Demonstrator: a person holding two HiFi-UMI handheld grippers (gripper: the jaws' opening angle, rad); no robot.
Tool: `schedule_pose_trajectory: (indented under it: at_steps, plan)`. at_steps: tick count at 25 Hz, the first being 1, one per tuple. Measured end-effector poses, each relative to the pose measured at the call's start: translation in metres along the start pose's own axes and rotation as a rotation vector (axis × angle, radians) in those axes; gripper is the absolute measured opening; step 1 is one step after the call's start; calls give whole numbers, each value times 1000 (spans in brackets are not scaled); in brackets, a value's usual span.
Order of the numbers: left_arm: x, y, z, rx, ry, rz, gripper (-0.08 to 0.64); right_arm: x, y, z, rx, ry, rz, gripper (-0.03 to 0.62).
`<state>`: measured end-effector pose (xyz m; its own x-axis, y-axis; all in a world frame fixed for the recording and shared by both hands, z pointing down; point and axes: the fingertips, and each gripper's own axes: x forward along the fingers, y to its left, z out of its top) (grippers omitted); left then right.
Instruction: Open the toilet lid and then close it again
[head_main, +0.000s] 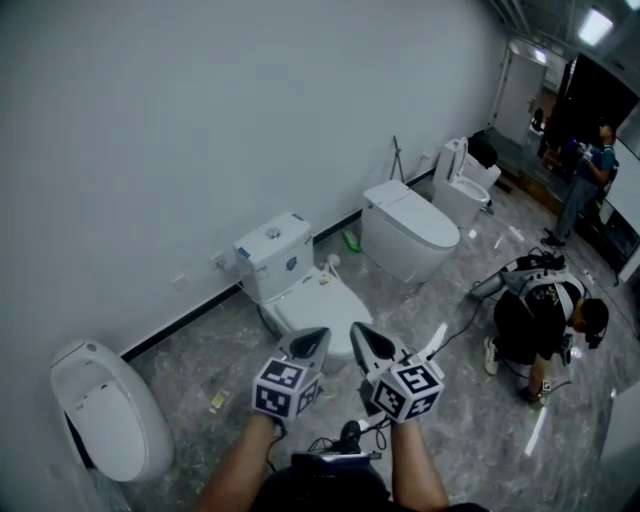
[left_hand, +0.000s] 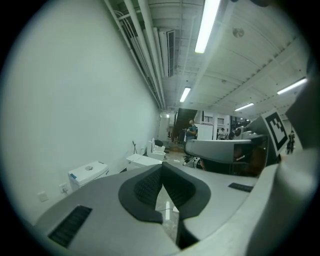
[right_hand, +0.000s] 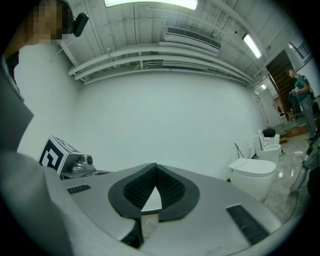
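Left gripper (head_main: 317, 338) and right gripper (head_main: 359, 334) both clenched, empty. Toilet lid (head_main: 312, 302) (down) lies ahead and below, long axis toward wall; left gripper looks nearer.

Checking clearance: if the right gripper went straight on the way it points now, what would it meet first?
Probably the white wall; the right gripper, shut, aims left of the closed toilet, though depth is unclear.
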<state>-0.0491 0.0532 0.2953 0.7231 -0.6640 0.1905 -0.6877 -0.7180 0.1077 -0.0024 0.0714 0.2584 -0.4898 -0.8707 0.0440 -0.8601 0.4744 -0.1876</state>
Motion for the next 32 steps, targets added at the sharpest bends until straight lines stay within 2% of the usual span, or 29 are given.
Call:
schedule_pose_trajectory:
  at_steps: [8,32]
  plan:
    - [-25,-9,13,30,-20,8,8,-17,17,10,-26,-14,7,9]
    - [-33,-22,23,61,-43,-4,8,-25,31,33,-71,-52,29,9]
